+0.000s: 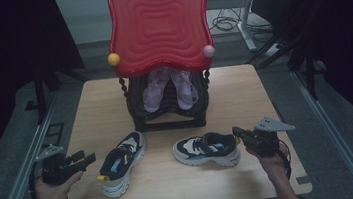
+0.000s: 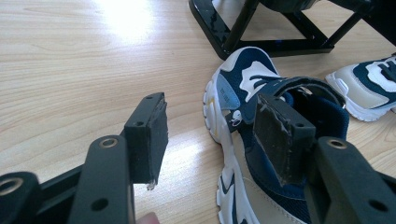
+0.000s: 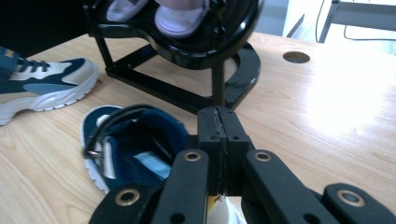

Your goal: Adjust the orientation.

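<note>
Two sneakers before the rack (image 1: 168, 111) on the table (image 1: 243, 84)

Left gripper (image 1: 85, 160) gapes beside left sneaker (image 1: 121, 162); right gripper (image 1: 238, 134), pressed together, touches right sneaker's (image 1: 205, 149) heel, bare board beyond.

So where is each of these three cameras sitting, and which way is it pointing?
High view: above the person's side, looking forward and down on the wooden table; both forearms enter from below, holding the left tool and right tool.
Left gripper view: rides the left tool, looking along its spread jaws at the left sneaker.
Right gripper view: rides the right tool, jaws pressed together, facing the black rack.
Shared: both sneakers and the rack appear in all three.
</note>
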